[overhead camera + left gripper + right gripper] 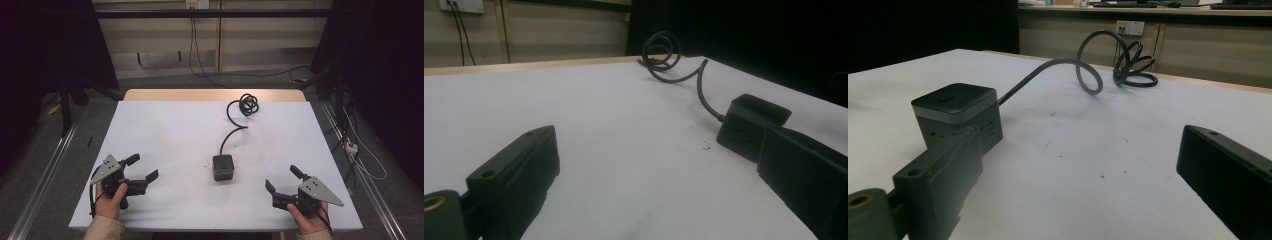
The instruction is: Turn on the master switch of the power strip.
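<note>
- Grippers first: your left gripper [142, 167] sits at about 8 o'clock on the table [165, 135] with its jaws spread wide and nothing between them; your left hand [111, 196] wraps its body near the front edge.
- Your right gripper [282, 179] sits at about 4 o'clock, jaws likewise spread wide and empty; your right hand [307, 217] holds it just inside the front edge.
- Black power cube [223, 167] stands upright a little toward 6 o'clock of the table's middle, between the two grippers and apart from both; neither touches it.
- In the left gripper view the cube [751, 125] shows partly behind one jaw; in the right gripper view the cube [958, 117] stands beyond one jaw, grey band under a dark top.
- Its cable [231, 127] runs toward 12 o'clock and ends in a loose coil [248, 104] near the far edge.
- Open room: you have bare white surface from 9 through 11 o'clock and from 1 through 3 o'clock; both side edges lie well apart from the cube.
- Writing: the marks on the cube's faces are too small to read.
</note>
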`<state>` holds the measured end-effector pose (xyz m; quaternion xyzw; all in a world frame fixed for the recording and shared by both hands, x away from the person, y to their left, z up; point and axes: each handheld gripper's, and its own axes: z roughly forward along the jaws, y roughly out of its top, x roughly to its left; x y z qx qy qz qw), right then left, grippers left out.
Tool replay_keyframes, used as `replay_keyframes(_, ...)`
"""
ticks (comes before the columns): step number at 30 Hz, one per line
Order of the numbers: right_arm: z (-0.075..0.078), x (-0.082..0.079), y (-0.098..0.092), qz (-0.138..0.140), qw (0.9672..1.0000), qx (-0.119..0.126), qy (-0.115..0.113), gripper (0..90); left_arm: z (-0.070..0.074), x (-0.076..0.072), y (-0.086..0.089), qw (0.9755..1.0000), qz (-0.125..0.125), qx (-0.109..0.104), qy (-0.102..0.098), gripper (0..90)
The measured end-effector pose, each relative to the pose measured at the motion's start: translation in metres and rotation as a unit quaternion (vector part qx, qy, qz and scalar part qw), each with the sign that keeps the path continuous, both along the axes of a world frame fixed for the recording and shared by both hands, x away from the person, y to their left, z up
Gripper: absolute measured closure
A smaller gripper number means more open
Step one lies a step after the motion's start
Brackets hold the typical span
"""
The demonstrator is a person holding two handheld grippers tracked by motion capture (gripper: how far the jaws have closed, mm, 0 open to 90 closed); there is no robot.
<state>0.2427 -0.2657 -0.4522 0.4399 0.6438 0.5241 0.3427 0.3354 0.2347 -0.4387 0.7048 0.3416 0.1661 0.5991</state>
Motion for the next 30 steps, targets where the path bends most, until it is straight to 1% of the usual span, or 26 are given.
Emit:
replay_keyframes(7,0.001,0.0,0.001,0.003,1.0,0.0,-0.001,4.4,0.001,0.0,-0.003,1.0,-0.005,0.002,0.002,2.9)
replay_keyframes(12,0.001,0.0,0.001,0.002,1.0,0.001,-0.001,4.5,0.002,0.002,-0.006,1.0,-0.004,-0.003,-0.001,2.9)
replay_keyframes(14,0.001,0.001,0.001,0.003,1.0,0.0,0.0,4.5,0.003,0.002,-0.007,1.0,-0.003,-0.005,0.001,2.9)
replay_keyframes(15,0.0,0.001,0.001,0.003,1.0,0.0,0.0,4.5,0.004,0.003,-0.008,1.0,-0.003,-0.008,0.0,2.9)
replay_keyframes(17,0.0,0.001,0.001,0.004,1.0,0.0,-0.001,4.6,0.004,0.003,-0.008,1.0,-0.004,-0.007,0.001,2.9)
replay_keyframes(18,0.0,0.002,0.002,0.004,1.0,0.0,-0.001,4.6,0.005,0.003,-0.01,0.9999,-0.005,-0.013,0.0,2.9)
replay_keyframes(19,0.0,0.002,0.001,0.005,1.0,0.001,-0.001,4.6,0.005,0.003,-0.01,0.9999,-0.005,-0.013,0.0,2.9)
replay_keyframes(25,0.001,0.003,0.002,0.006,1.0,0.002,0.0,4.8,0.008,0.005,-0.018,0.9998,-0.015,-0.015,0.003,3.0)
replay_keyframes(28,0.001,0.003,0.002,0.007,1.0,0.002,0.0,4.9,0.008,0.005,-0.023,0.9996,-0.023,-0.016,0.002,3.1)
replay_keyframes(29,0.001,0.003,0.002,0.01,0.9999,0.0,0.0,4.8,0.009,0.005,-0.026,0.9994,-0.031,-0.013,0.001,3.0)
replay_keyframes(30,0.001,0.003,0.002,0.01,0.9999,0.0,0.0,4.8,0.009,0.005,-0.026,0.9994,-0.031,-0.013,0.001,3.0)
